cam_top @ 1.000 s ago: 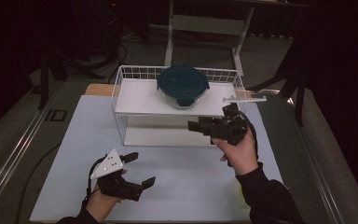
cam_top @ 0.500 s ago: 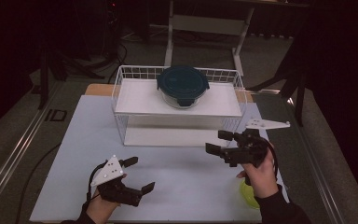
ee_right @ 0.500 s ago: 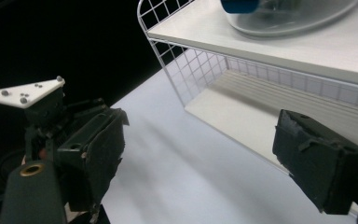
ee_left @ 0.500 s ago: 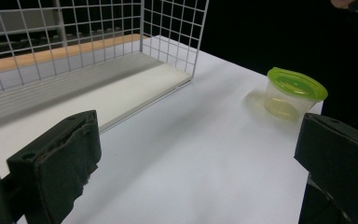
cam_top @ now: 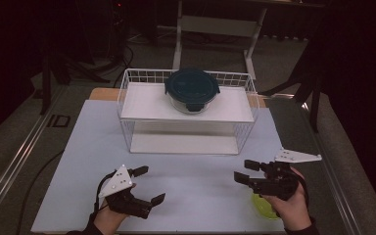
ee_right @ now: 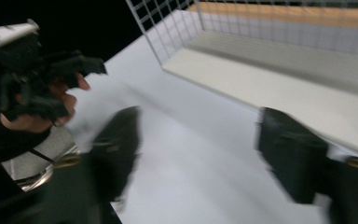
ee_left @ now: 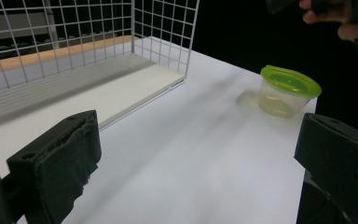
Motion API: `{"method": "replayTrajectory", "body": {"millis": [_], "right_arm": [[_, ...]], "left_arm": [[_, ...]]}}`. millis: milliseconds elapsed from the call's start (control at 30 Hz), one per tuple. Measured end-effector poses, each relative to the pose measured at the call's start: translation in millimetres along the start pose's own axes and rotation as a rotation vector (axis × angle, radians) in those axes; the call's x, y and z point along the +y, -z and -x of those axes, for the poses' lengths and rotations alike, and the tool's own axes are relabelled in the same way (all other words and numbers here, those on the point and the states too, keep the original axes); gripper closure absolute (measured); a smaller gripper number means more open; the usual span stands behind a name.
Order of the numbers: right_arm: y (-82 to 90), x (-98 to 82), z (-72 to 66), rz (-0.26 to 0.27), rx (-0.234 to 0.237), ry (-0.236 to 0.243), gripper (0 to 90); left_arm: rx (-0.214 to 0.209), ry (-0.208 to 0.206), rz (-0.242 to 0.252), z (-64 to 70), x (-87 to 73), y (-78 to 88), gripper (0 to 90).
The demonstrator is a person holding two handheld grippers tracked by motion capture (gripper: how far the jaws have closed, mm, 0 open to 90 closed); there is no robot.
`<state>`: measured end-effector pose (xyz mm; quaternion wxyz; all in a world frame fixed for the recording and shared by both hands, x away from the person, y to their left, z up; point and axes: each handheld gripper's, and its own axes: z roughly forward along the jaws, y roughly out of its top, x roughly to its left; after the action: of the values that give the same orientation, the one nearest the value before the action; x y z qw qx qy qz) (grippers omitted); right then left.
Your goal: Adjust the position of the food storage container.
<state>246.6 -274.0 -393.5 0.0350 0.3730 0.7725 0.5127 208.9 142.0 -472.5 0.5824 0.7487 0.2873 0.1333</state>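
White wire rack point(cam_top: 188, 110) carries a dark-lidded glass container point(cam_top: 192, 90) on its upper shelf. Both the left gripper point(cam_top: 147, 185) and right gripper point(cam_top: 245, 172) hover released, empty, over the table point(cam_top: 200, 181). A green-lidded plastic cup point(ee_left: 289, 90) stands near the right hand point(cam_top: 290, 205).

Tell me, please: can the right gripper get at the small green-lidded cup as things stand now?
Probably yes. The green-lidded cup stands on the table's near right corner, right under the hand holding the right gripper, whose jaws are open and empty. Nothing lies between them, but the hand must draw back first.
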Motion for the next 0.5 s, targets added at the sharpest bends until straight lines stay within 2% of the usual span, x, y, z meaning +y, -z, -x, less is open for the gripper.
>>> {"method": "replayTrajectory", "body": {"millis": [33, 67, 100, 133, 200, 300, 433, 500], "right_arm": [[3.0, -3.7, 2.3, -0.001, -0.011, -0.008, 39.8], [3.0, -3.7, 2.3, -0.001, -0.011, -0.008, 39.8], [5.9, -7.2, 4.8, -0.006, -0.026, -0.007, 45.8], [11.9, -13.9, 9.9, -0.006, -0.041, -0.013, 57.6], [17.0, -20.3, 13.4, -0.009, -0.070, -0.011, 66.5], [23.0, -29.7, 18.1, -0.023, -0.104, -0.013, 74.7], [30.4, -42.3, 25.2, -0.045, -0.120, -0.032, 88.6], [34.4, -48.1, 27.8, -0.060, -0.135, -0.036, 89.7]], "left_arm": [[0.001, 0.001, 0.003, 0.0, 0.3, 0.1, 0.0], [0.001, 0.001, 0.003, 0.0, 0.3, 0.1, 0.0], [0.002, -0.002, 0.007, -0.4, 0.9, 0.6, 0.0], [0.004, -0.002, 0.008, -0.4, 1.1, 0.8, 0.0], [0.003, -0.003, 0.010, -0.5, 1.3, 1.1, 0.0], [0.002, -0.003, 0.010, -0.6, 1.3, 1.1, 0.0], [-0.001, -0.006, 0.011, -0.1, 1.5, 1.5, 0.0], [-0.003, -0.005, 0.013, 0.1, 1.7, 1.6, 0.0]]}}
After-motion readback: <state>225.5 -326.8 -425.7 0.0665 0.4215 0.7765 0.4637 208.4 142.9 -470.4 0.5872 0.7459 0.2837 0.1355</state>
